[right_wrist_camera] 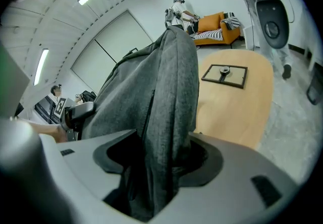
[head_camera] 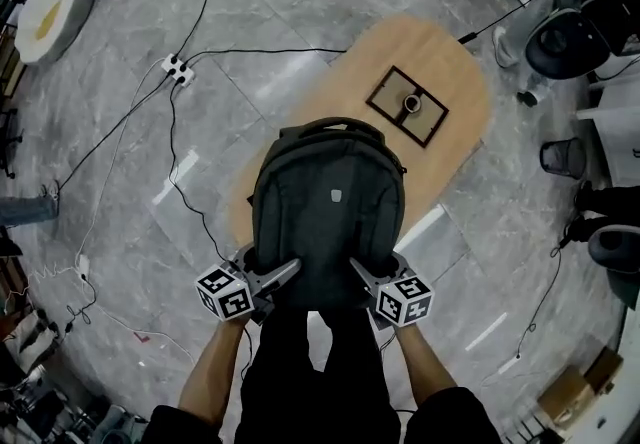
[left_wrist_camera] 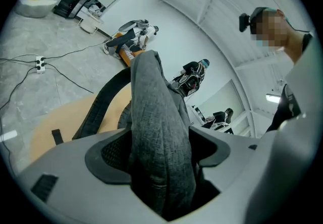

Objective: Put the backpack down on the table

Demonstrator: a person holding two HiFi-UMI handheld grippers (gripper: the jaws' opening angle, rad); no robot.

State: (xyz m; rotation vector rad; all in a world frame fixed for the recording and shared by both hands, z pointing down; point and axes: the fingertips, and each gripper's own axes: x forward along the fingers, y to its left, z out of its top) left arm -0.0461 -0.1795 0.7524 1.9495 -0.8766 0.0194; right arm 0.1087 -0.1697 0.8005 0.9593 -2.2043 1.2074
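The backpack [head_camera: 328, 212] hangs over the near end of the wooden table [head_camera: 455, 122], with its top handle toward the far side and its front face up. The left gripper [head_camera: 285, 270] has its jaws closed on a thick fold of the grey fabric at the near left side of the bag. The right gripper [head_camera: 362, 272] pinches a similar fold at the near right side. I cannot tell whether the bag already touches the tabletop, because its own body hides the place under it.

To do this step well, I think both grippers should go down together and at the same height, so the bag does not twist. The far part should meet the wood first, then the near part. The jaws should open only when the fabric goes slack – that shows the table carries the weight.

The bag covers almost the whole width of the near end, so little margin is left at the rounded edge there, and its near part may stick out over it. A small shift toward the far side would help. There is open wood there, but the black frame [head_camera: 408, 105] with a small cup in it stands further along – the bag should stay apart from it. Cables [head_camera: 190, 182] lie on the floor at the left.
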